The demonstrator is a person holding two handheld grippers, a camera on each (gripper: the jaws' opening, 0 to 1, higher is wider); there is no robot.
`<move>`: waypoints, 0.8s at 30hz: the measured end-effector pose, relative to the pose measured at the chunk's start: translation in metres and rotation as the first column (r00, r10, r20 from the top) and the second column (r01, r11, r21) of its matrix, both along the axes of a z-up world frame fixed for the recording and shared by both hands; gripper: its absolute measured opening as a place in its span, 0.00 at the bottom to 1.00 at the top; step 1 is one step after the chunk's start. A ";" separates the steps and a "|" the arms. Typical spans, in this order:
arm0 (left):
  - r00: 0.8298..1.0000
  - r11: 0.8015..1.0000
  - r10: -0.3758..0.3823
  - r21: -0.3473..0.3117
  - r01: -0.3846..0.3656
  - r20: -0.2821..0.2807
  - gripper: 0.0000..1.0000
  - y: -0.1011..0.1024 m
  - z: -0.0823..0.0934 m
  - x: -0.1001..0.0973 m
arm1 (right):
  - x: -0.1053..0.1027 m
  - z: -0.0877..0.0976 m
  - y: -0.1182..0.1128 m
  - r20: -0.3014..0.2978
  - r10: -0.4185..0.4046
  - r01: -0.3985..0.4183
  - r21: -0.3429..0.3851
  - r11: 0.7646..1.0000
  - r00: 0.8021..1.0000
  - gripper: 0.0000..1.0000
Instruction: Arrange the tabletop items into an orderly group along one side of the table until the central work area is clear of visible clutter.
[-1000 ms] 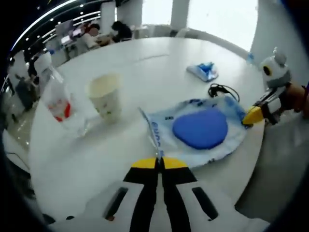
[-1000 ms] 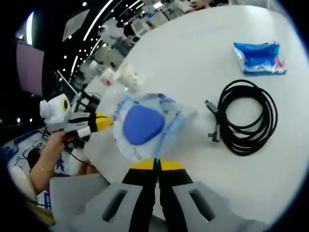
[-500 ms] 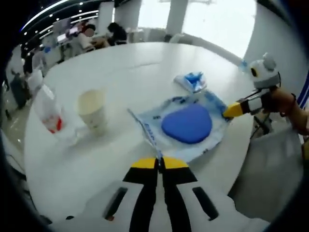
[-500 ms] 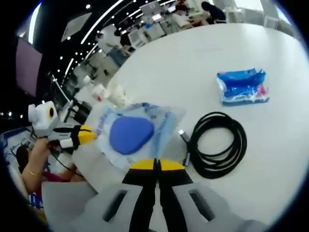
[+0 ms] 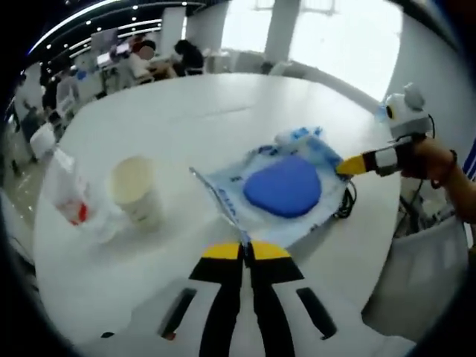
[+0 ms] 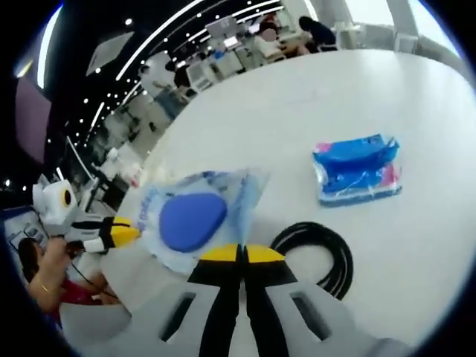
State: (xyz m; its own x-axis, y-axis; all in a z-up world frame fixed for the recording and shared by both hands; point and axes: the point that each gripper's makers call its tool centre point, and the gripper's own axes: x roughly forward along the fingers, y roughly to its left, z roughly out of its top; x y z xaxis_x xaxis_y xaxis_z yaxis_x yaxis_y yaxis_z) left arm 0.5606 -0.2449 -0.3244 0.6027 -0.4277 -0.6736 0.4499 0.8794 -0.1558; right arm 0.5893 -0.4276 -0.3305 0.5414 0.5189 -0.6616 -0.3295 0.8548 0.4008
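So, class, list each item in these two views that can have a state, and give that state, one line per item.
Left gripper: jaws shut on a corner of the clear packet.
Right gripper: jaws shut on the packet's opposite edge.
Clear packet with blue pad: held between both grippers, lifted over the table.
Paper cup: upright, contents not visible.
Plastic bottle: lying tilted beside the cup.
Black cable: coiled on the table.
Blue wrapped pack: lying flat, closed.

Our left gripper (image 5: 245, 249) at 6 o'clock, jaws closed on the clear bag with a blue pad (image 5: 279, 190), our right gripper (image 5: 349, 164) pinching its 3 o'clock edge, paper cup (image 5: 136, 190) and plastic bottle (image 5: 67, 195) at 9 o'clock on the white table (image 5: 178, 111).
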 end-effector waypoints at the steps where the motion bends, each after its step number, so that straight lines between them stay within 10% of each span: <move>1: 1.000 1.000 0.005 0.002 -0.005 0.005 0.00 -0.001 -0.001 0.002 | 0.005 -0.001 -0.001 0.003 -0.007 0.007 0.003 1.000 1.000 0.01; 24: 0.973 0.974 0.224 -0.049 -0.222 0.049 0.00 0.001 -0.029 0.072 | 0.077 -0.040 -0.002 -0.005 -0.013 0.012 -0.099 0.995 1.000 0.01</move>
State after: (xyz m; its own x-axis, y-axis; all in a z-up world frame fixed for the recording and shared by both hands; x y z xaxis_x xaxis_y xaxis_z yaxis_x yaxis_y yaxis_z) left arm 0.6325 -0.2438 -0.3537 0.7213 -0.3062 -0.6212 0.2521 0.9515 -0.1763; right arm 0.6660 -0.4292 -0.3704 0.5434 0.4441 -0.7124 -0.3163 0.8944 0.3162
